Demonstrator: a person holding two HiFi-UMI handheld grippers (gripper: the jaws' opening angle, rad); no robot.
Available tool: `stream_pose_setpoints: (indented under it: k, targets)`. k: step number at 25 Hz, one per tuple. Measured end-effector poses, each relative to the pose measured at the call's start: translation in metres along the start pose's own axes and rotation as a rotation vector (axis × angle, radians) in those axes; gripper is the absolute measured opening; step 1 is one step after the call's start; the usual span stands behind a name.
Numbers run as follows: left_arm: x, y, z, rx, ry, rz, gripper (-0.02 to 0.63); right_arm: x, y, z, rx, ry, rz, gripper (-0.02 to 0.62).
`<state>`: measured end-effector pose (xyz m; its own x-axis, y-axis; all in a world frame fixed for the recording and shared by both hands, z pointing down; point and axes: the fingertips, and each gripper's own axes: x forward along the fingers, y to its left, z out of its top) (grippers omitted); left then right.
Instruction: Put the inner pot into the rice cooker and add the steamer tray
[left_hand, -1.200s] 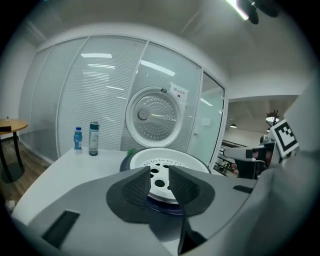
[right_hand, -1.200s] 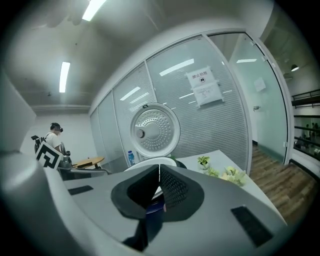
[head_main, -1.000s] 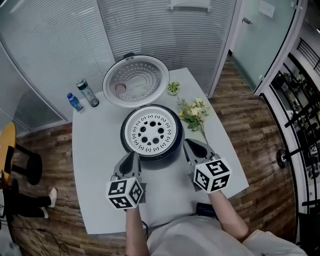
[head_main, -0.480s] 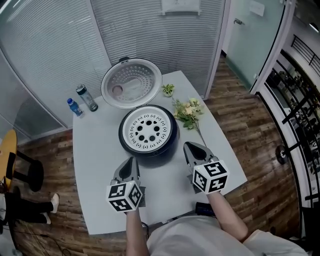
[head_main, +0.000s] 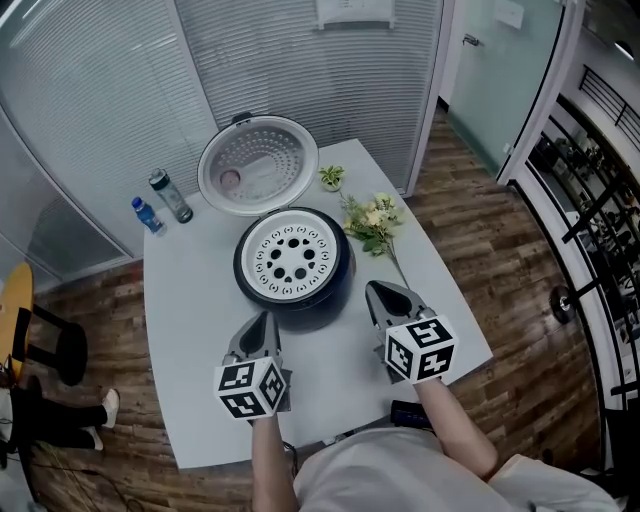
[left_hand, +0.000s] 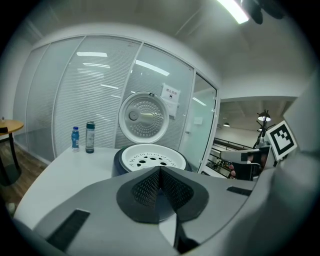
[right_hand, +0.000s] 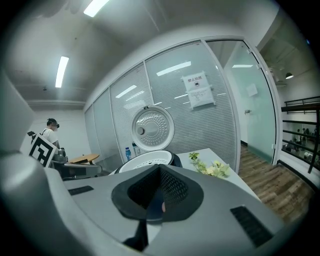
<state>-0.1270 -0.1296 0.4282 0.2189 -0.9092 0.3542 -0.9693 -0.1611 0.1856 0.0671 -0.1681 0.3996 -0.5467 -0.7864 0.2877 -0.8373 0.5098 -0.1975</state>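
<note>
The dark rice cooker (head_main: 293, 292) stands mid-table with its round lid (head_main: 258, 164) swung up behind it. A white steamer tray (head_main: 291, 253) with several holes sits in its mouth; the inner pot is hidden beneath it. The tray also shows in the left gripper view (left_hand: 152, 155) and the right gripper view (right_hand: 145, 161). My left gripper (head_main: 262, 325) is shut and empty, in front of the cooker at its left. My right gripper (head_main: 381, 294) is shut and empty too, in front at its right. Neither touches the cooker.
Two bottles (head_main: 160, 203) stand at the table's far left corner. A small potted plant (head_main: 330, 178) and a spray of flowers (head_main: 376, 224) lie right of the cooker. The grey table (head_main: 190, 330) ends close behind my grippers. Glass partitions enclose the far side.
Both grippers have drawn back a little from the cooker toward the table's near edge. The tray stays seated in the cooker.
</note>
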Motion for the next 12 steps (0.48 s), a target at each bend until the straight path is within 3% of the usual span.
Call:
stream_pose_setpoints:
  k: [12]
  targets:
    - [0.003,-0.006,0.000,-0.007,-0.008,-0.019,0.009,-0.003,-0.011,-0.002,0.025,0.011,-0.004,0.015]
